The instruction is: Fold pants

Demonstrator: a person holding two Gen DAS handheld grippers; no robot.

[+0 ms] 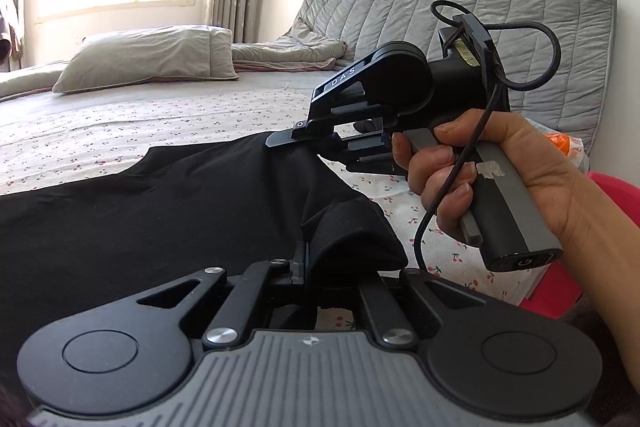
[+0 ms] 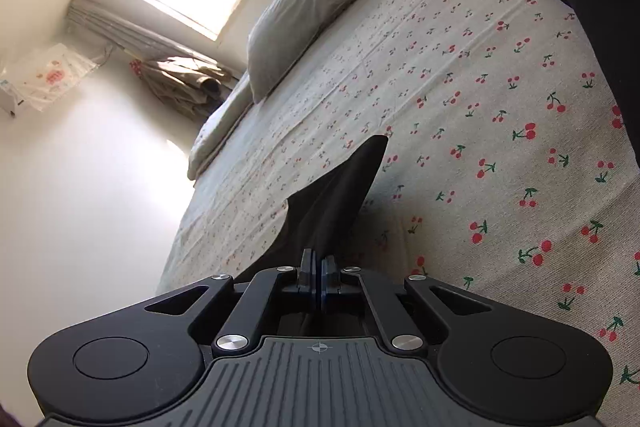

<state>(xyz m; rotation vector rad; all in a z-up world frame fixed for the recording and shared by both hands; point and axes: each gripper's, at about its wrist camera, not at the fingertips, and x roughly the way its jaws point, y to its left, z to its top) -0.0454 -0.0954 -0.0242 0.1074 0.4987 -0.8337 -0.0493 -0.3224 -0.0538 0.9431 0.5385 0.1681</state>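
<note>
The left claw [image 1: 306, 263] is pinched on a bunched end of the black pants [image 1: 160, 211], the cloth rolled into a thick fold right at its jaws. The right claw [image 2: 319, 267] is clamped too, its two blue pads pressed together on a thin flap of the same cloth, which sticks up past the tips like a fin. From the left view the right claw [image 1: 360, 143] sits just beyond and a little above the left one, gripped in the person's right hand [image 1: 480, 179], so both hold the same end of the garment, close together.

The pants lie on the bed [image 1: 140, 123], on the cherry-print sheet [image 2: 460, 99]. From the two claws the body of the cloth runs away to the left, flat and dark, its long axis roughly along the near edge of the bed. A pillow [image 1: 152, 57] and a crumpled quilt [image 1: 288, 53] sit well apart at the far side, out of the way.

What matters for the fold, I'd say, is that the free length stretches leftward from the held end. Both claws would have to carry their end that way, over the lying cloth, keeping level with one another so the edge lands square. The left claw is nearer the bulk; the right has the thinner bite and looks likelier to slip.
</note>
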